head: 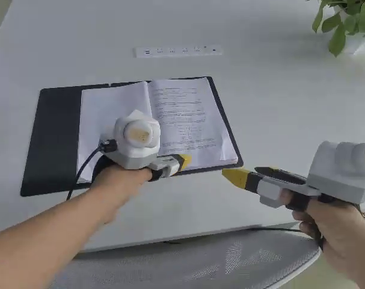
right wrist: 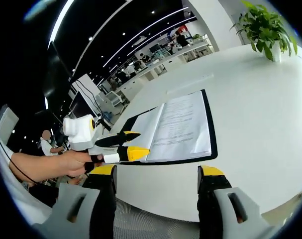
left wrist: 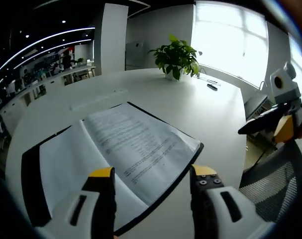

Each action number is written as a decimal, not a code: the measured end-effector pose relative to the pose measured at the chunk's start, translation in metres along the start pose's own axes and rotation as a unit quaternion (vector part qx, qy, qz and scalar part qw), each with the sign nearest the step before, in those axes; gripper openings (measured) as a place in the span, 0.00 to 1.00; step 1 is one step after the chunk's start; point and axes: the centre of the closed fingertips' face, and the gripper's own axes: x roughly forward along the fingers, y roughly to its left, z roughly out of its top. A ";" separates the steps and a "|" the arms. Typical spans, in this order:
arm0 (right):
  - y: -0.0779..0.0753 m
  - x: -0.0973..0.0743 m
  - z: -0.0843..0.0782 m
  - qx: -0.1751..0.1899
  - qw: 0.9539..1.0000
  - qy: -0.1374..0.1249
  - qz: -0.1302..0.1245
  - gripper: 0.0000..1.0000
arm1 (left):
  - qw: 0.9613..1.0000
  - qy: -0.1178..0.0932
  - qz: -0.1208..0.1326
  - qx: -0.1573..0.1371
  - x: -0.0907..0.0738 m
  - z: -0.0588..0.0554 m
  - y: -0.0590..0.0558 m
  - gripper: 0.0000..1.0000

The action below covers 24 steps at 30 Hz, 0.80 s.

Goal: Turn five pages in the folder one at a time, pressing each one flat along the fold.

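Observation:
A black folder lies open on the white table, a blank white page on its left half and a printed page on its right. My left gripper hovers over the folder's near edge, open, with nothing between its yellow-tipped jaws. In the left gripper view the folder lies just ahead of the left gripper. My right gripper is held off the folder's lower right corner, open and empty. In the right gripper view the right gripper faces the folder and the left gripper.
A white power strip lies beyond the folder. A potted plant stands at the far right corner. A grey mesh chair sits below the table's near edge. Bare table surrounds the folder.

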 end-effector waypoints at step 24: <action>-0.031 0.024 0.005 0.052 0.999 -0.004 0.008 0.62 | 0.999 0.011 0.035 0.035 0.076 -0.011 -0.024 0.58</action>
